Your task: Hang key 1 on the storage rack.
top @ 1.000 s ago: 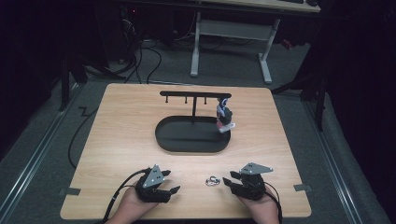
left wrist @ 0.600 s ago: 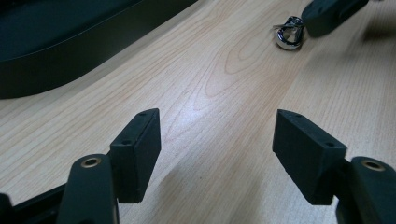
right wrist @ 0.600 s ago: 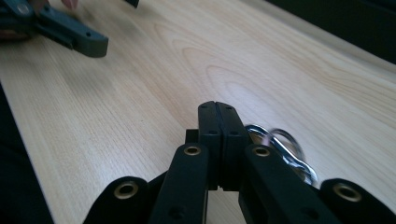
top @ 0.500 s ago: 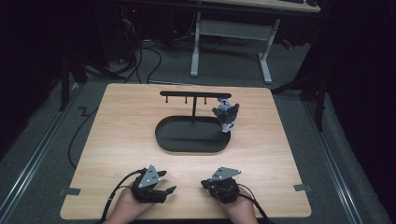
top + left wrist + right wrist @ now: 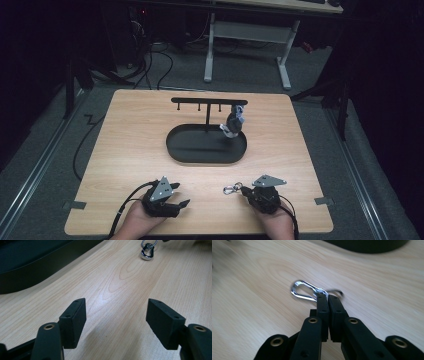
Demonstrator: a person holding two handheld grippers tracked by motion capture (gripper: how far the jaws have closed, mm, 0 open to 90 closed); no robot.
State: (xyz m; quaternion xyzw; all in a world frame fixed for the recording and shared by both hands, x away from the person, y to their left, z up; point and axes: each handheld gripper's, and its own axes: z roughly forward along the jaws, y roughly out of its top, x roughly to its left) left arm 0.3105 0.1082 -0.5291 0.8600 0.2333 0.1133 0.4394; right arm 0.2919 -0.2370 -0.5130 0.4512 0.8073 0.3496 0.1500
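The table (image 5: 125,150) is centred in the high view. The oval tray (image 5: 200,150) lies at mid-frame, with the hook stand (image 5: 207,102) rising from its rear part and a keychain (image 5: 232,124) hung at the stand's right end. The left gripper (image 5: 175,204) is placed lower left of centre, the right gripper (image 5: 243,190) lower right, with the metal clasp (image 5: 230,189) just left of it, between the two.

Counter and stand, seen from above

Light wooden counter (image 5: 130,145) carries a black oval tray (image 5: 185,150) near its middle. A black rack (image 5: 207,101) with small pegs rises from the tray; a grey-and-blue keychain (image 5: 233,123) hangs from its right end. Behind, a white-legged desk (image 5: 245,30) and loose cables (image 5: 160,60) on grey floor.
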